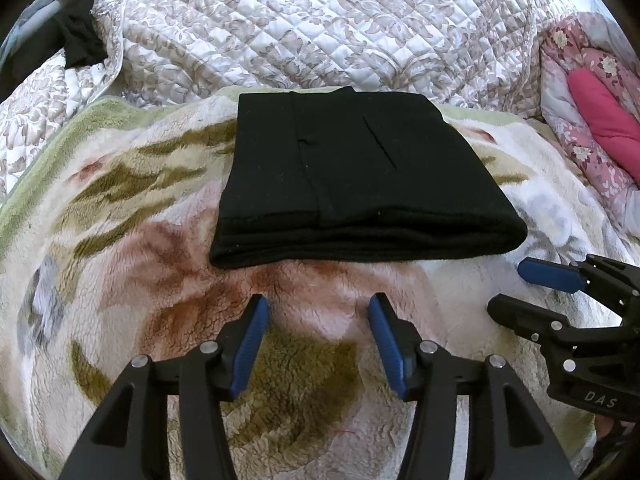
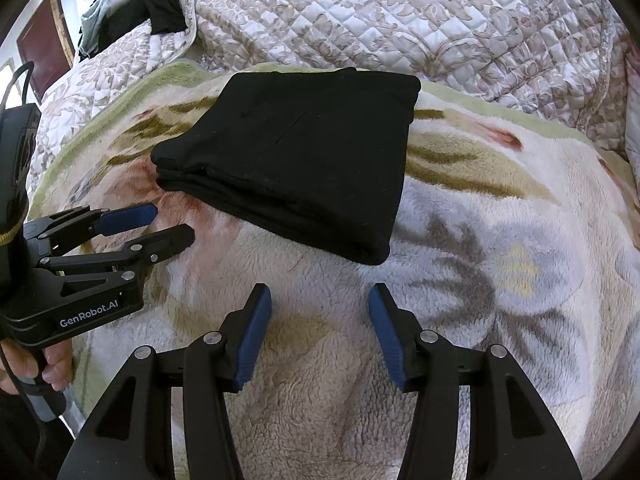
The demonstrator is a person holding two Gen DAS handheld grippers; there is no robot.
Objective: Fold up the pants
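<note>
**Folding looks finished: pants lie stacked, both grippers empty**

Lying on the fleecy floral blanket (image 1: pixel 132 280), the black pants (image 1: pixel 352 176) form a compact rectangle of several layers, the thick folded edge facing the cameras. Beyond the blanket sits a quilted bedspread (image 1: pixel 300 20), and pink floral bedding (image 1: pixel 592 120) shows at the right edge of the left wrist view.

The left gripper (image 1: pixel 318 306) hovers just short of the bundle's near edge, jaws spread wide with nothing between them. The right gripper (image 2: pixel 319 296) is likewise wide open and empty, near the bundle's corner (each tool also shows in the other's view).

Judging by the tidy stack, the folds seem done; at most a little squaring or smoothing is left.
</note>
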